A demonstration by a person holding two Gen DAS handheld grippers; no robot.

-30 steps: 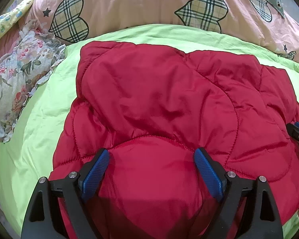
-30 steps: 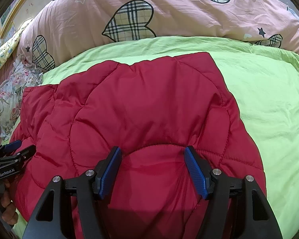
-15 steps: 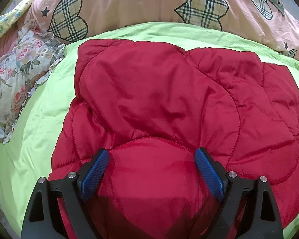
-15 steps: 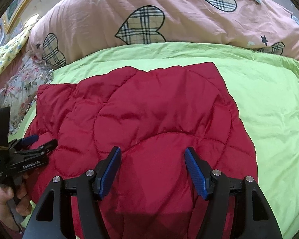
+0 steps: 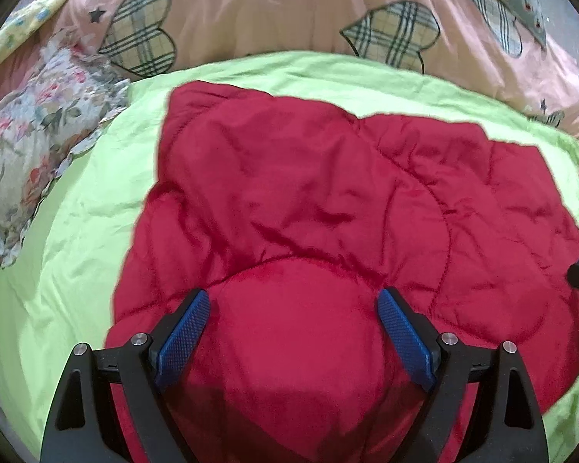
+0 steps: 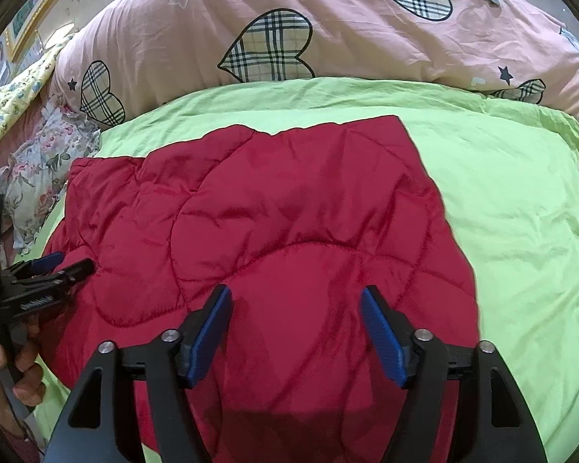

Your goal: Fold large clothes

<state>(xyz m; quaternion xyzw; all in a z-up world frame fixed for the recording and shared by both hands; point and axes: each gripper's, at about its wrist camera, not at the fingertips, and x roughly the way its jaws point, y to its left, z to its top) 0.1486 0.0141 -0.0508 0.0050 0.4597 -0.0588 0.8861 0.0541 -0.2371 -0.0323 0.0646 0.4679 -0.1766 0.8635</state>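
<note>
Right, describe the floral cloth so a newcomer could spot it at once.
Start at the green sheet spread over the bed, with the red quilted jacket lying on it. Go to the sheet's left edge: the floral cloth lies crumpled there, below the pink duvet with plaid hearts. It alone has small flowers and a frilled edge.

No legible text; small white lettering on left gripper (image 6: 48,270) body, too blurred to read.
</note>
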